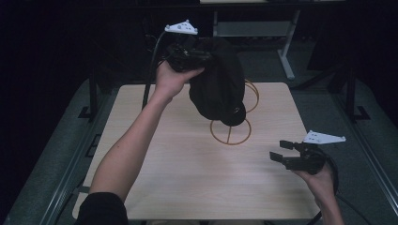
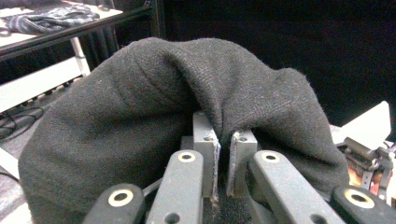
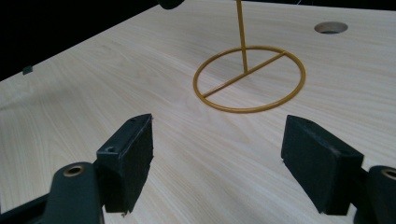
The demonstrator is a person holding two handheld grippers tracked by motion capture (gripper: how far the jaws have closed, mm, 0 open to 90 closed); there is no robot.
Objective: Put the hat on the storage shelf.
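Hat held above the stand.
My left gripper [image 2: 223, 161] pinches the black hat [image 1: 218, 84] over the gold stand [image 1: 230, 132]; my right gripper [image 3: 217, 161] hangs spread wide.

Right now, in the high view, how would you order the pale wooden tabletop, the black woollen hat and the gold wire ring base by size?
1. Pale wooden tabletop, by far.
2. Black woollen hat, though it is held up nearer the camera.
3. Gold wire ring base, smallest.

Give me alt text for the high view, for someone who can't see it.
The left gripper, shut on a black hat, holds it above a gold wire stand on a light wooden table. The right gripper hovers open near the table's right edge.
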